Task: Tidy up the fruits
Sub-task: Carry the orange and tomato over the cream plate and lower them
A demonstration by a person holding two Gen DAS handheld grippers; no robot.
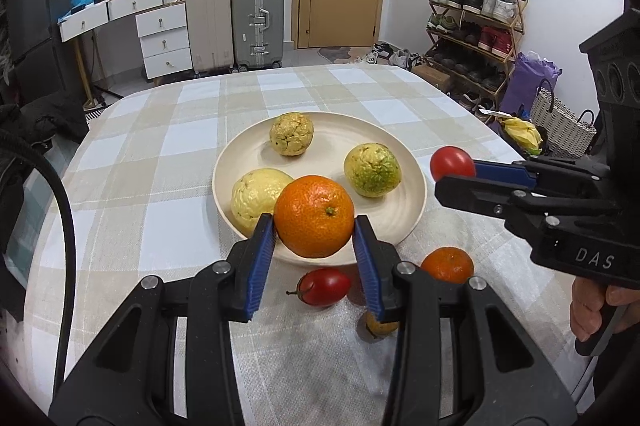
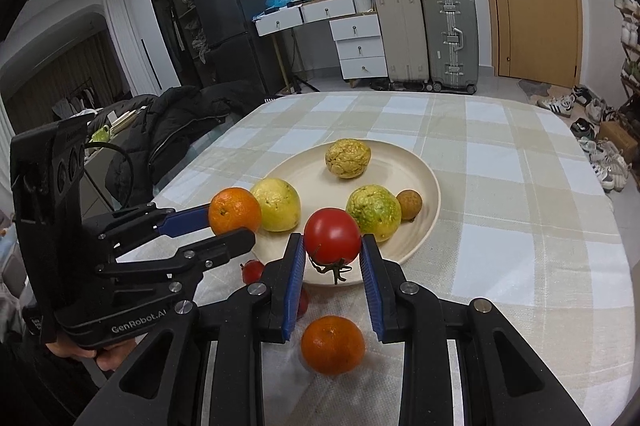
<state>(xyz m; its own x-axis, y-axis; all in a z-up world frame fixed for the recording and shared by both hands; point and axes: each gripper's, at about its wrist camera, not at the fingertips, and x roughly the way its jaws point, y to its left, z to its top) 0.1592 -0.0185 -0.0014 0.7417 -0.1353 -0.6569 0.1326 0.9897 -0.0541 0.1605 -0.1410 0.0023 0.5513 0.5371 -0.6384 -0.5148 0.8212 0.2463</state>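
so, starting on the left: the left gripper [image 1: 315,224] has its jaws closed part-way on a big orange [image 1: 315,216], blue pads pressed to either side of it, the stem dimple turned up and toward the camera. the orange hangs over the near rim of the cream plate [image 1: 400,226], right in front of a pale yellow fruit [image 1: 256,195] already lying there. 2 more bumpy yellow-green fruits sit on the plate, 1 at the back [image 1: 291,133] and 1 to the right [image 1: 373,169]; the right wrist view also shows a small brown fruit [image 2: 409,203] at the far right edge.

further right, the right gripper [image 2: 332,258] has its jaws clamped on a red tomato [image 2: 332,236], green stalk hanging down, held over the plate's near edge just in front of the greenish fruit.

what the coming move seems to turn on: both held fruits are already above the plate, so each drop is mostly straight down and a touch forward. the orange has the tighter spot, with the pale fruit just behind it.

still on the tabletop [image 1: 132,161], nearer than the plate: a small tomato [image 1: 322,286], a small orange [image 1: 448,264], and another small fruit half hidden behind the left gripper's right-hand finger.
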